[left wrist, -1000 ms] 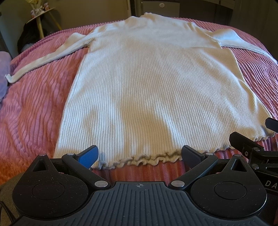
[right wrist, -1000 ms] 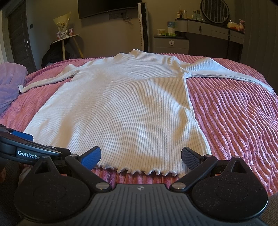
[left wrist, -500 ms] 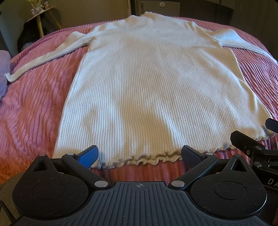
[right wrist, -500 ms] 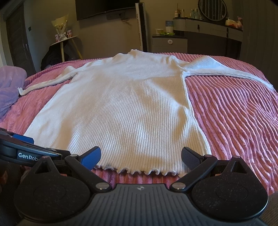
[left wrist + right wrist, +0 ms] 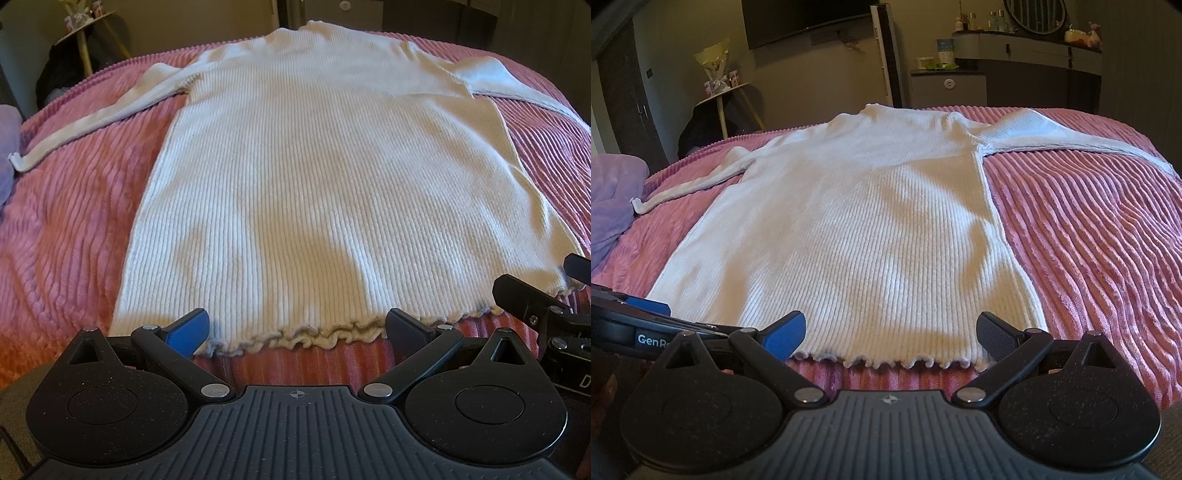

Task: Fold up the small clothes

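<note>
With the white ribbed sweater (image 5: 332, 177) spread flat along the bed (image 5: 74, 221), frilled hem (image 5: 886, 360) at the near edge, the left gripper (image 5: 295, 326) and right gripper (image 5: 890, 328), both wide and empty, should each pinch both layers at a hem corner.

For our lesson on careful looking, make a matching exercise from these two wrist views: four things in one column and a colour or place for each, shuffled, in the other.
Column one:
1. sweater
2. bedspread
3. cushion
4. round mirror

Column two:
A. pink, ribbed, covers the bed
B. purple, at the bed's left edge
C. white, spread flat with sleeves out
D. on the dark dresser past the bed

Both pairs of tongs, left and right, are open at the sweater's frilled hem.

Pairs: 1-C, 2-A, 3-B, 4-D
</note>
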Demonstrator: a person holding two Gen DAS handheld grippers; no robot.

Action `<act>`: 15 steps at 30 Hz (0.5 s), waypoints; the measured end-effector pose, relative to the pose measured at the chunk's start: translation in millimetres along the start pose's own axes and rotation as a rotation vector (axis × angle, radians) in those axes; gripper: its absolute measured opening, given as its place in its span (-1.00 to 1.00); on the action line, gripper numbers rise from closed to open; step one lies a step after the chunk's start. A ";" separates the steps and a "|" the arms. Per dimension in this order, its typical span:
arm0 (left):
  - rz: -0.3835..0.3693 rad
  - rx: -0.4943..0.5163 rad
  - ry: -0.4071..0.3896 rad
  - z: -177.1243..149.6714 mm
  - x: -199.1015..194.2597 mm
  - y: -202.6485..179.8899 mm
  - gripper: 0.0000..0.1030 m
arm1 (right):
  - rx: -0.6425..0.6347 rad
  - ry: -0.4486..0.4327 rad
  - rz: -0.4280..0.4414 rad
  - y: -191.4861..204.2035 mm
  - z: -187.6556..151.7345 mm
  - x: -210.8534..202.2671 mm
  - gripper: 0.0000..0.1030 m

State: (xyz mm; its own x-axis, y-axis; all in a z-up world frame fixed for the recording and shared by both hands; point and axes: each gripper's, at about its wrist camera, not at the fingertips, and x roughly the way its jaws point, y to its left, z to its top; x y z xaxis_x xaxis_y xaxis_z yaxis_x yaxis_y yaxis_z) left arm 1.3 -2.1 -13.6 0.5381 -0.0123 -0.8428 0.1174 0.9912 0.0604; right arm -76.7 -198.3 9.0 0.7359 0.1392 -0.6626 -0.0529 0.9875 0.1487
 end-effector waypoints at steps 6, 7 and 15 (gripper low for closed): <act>-0.003 -0.005 0.009 2.2 1.5 1.2 1.00 | 0.007 0.002 0.037 -0.1 -1.3 0.0 0.92; -0.003 -0.004 0.010 2.6 1.6 0.9 1.00 | 0.010 0.005 0.043 -0.2 -1.3 0.3 0.92; -0.010 -0.016 0.012 3.3 2.6 3.0 1.00 | 0.086 0.088 0.059 -11.1 5.2 6.6 0.92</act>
State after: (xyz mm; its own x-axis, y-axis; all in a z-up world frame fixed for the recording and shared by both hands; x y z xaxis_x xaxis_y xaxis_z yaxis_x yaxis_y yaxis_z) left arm 5.8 0.4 -13.9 0.5273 -0.0204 -0.8494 0.1087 0.9931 0.0436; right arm -67.8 -208.7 6.8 0.6709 0.2071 -0.7121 -0.0339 0.9678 0.2494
